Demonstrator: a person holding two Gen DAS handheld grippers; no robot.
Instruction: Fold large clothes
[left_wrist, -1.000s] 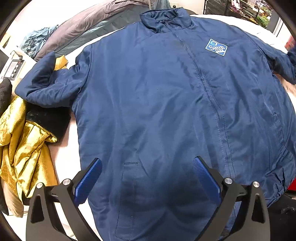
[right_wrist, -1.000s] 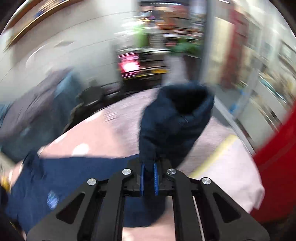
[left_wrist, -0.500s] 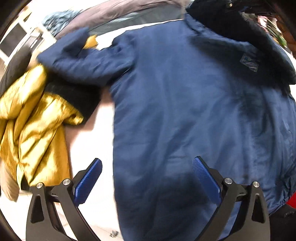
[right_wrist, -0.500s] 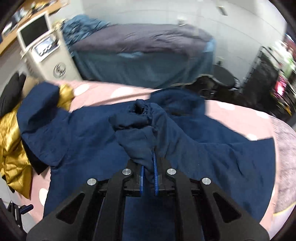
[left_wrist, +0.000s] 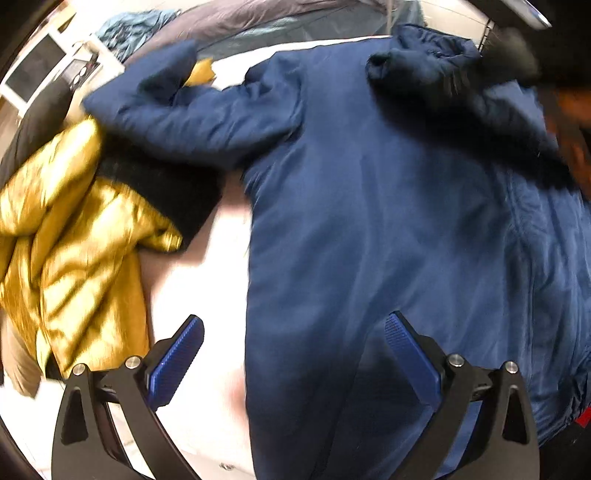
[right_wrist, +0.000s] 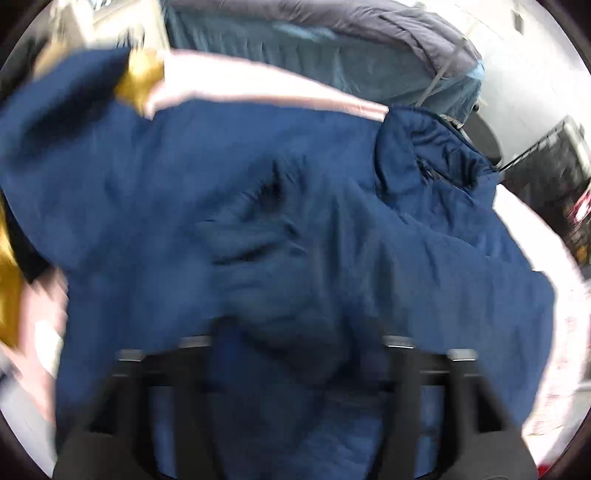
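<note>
bed: pink cover (left_wrist: 207, 295) – the work spot, all the clothes lie on it.
blue jacket (left_wrist: 369, 221): big, spread flat on the bed, fills most of both views. Its body is mostly smooth.
sleeve on the L side (left_wrist: 192, 114): sticks out sideways, its end lies over the gold pile.
gold jacket (left_wrist: 74, 240): crumpled heap just beside the blue one, not the job right now.
other sleeve (right_wrist: 280, 236): looks laid across the chest, bunchy w/ a dark wrinkle in the mid.
collar (right_wrist: 428, 158): puffy, stands up at the far end.
left gripper (left_wrist: 295, 354): wide apart, holds nothing, hangs over the bottom edge of the blue jacket.
right gripper (right_wrist: 299, 369): too blurry – can't tell if it grips cloth or not; cloth sits right at it.
how to do it well: I think the sleeve fold is the step. Lay it flat & straight, pat out the bunch, then pull the L sleeve off the gold pile w/o dragging that pile along.
</note>
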